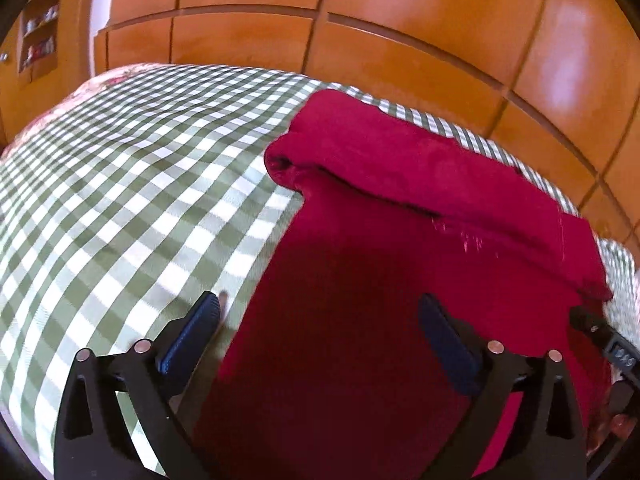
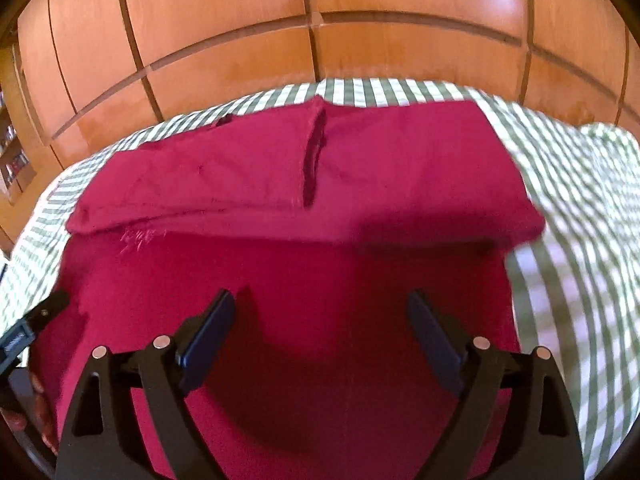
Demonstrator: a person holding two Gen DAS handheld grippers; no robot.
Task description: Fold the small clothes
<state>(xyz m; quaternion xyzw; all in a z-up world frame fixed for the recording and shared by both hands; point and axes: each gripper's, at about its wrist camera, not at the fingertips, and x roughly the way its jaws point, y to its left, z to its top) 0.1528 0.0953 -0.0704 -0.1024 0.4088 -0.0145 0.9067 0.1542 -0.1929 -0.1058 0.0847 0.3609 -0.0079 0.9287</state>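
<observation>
Crimson garment (image 1: 400, 240) lies on a green-checked bedspread (image 1: 120, 180) before a wooden wardrobe (image 1: 400, 20), its far part folded back over itself. Seen from the left wrist, the left gripper (image 1: 320, 316) stands wide apart, nothing clamped, straddling the cloth's left edge. From the right wrist, the right gripper (image 2: 322, 312) hangs equally spread over the garment's middle, empty.

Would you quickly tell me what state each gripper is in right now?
Left gripper: open, holding nothing, above the red garment.
Right gripper: open, holding nothing, above the same garment.
</observation>
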